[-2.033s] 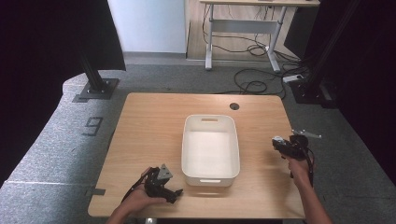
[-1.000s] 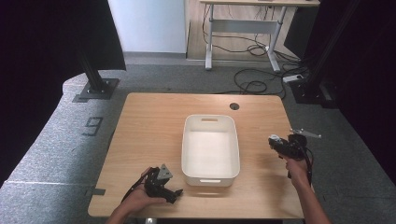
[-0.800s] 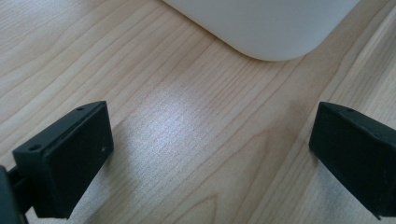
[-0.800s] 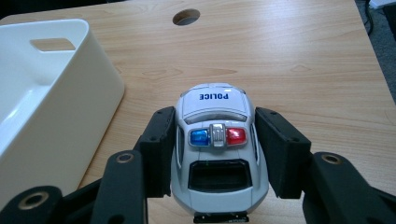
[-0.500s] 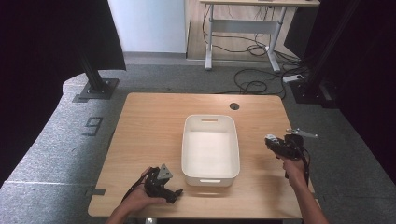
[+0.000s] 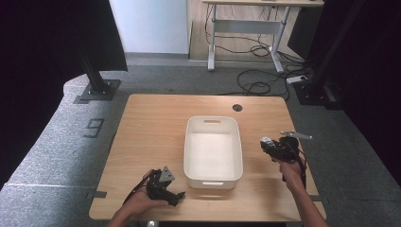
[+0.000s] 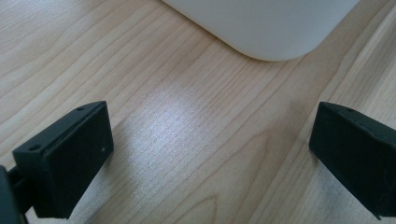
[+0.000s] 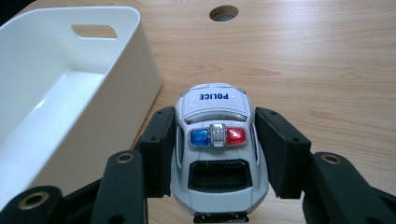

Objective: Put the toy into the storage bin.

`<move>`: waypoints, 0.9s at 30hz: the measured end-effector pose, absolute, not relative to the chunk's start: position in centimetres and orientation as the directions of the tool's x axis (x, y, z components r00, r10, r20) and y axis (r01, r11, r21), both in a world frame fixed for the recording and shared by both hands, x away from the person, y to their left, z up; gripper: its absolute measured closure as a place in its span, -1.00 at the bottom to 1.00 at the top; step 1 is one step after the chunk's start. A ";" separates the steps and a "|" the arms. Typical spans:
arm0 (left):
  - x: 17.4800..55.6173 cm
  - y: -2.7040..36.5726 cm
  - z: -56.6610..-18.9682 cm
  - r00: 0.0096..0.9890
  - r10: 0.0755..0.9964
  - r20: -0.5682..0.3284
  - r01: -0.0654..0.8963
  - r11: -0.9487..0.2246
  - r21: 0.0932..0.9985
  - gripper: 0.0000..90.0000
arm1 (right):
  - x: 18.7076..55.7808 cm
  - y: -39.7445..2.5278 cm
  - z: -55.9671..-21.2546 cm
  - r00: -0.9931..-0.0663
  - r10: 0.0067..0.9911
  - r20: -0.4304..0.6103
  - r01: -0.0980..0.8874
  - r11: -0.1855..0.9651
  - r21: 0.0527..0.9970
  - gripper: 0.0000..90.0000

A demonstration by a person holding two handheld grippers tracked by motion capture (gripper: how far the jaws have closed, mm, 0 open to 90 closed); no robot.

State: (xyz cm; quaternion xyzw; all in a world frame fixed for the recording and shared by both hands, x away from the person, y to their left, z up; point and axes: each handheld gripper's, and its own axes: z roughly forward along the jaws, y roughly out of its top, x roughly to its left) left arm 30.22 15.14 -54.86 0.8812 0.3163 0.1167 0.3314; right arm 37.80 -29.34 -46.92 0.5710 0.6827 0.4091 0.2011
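A white toy police car (image 8: 215, 107) with blue and red roof lights sits between the jaws of my right gripper (image 8: 215, 140), which is shut on its sides. In the high view that gripper (image 6: 272, 147) holds the car (image 6: 265, 143) just above the table, right of the white bin (image 6: 188, 151). The bin (image 8: 140, 60) is empty and stands close on the car's left. My left gripper (image 6: 176, 195) rests low at the table's near edge, by the bin's near left corner (image 7: 266, 28). Its jaws (image 7: 210, 135) stand wide open over bare wood.
The wooden table (image 6: 151, 123) has a round cable hole (image 6: 237, 107) at its far right, also seen beyond the car (image 8: 223, 12). Past the table lie grey floor, black stand feet (image 6: 97, 89) and another desk with cables (image 6: 250, 28).
My right gripper has carried the police car leftward, closer to the bin's right wall. The left gripper has stayed where it was.
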 end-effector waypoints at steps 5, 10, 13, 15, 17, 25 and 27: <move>30.2 15.1 -54.9 0.773 0.634 -0.004 0.480 -0.581 0.658 -1.00 | 37.6 -28.9 -46.5 -0.281 0.941 0.190 0.606 0.020 0.795 0.11; 30.2 15.1 -54.9 0.773 0.634 -0.004 0.479 -0.581 0.658 -1.00 | 37.5 -28.5 -46.4 -0.294 0.937 0.188 0.604 0.029 0.797 0.11; 30.2 15.1 -54.9 0.773 0.634 -0.004 0.479 -0.581 0.658 -1.00 | 37.4 -28.3 -46.3 -0.298 0.936 0.188 0.601 0.031 0.799 0.11; 30.2 15.1 -54.9 0.774 0.634 -0.004 0.479 -0.581 0.658 -1.00 | 37.4 -28.2 -46.2 -0.300 0.935 0.188 0.599 0.031 0.800 0.11; 30.2 15.1 -54.9 0.774 0.633 -0.004 0.479 -0.581 0.658 -1.00 | 37.3 -28.1 -46.2 -0.304 0.934 0.188 0.596 0.032 0.803 0.11; 30.2 15.1 -54.9 0.774 0.633 -0.004 0.479 -0.582 0.658 -1.00 | 37.0 -27.3 -45.7 -0.329 0.926 0.187 0.583 0.043 0.811 0.11; 30.2 15.1 -54.9 0.774 0.633 -0.004 0.479 -0.582 0.658 -1.00 | 36.9 -27.1 -45.6 -0.332 0.925 0.188 0.581 0.043 0.813 0.11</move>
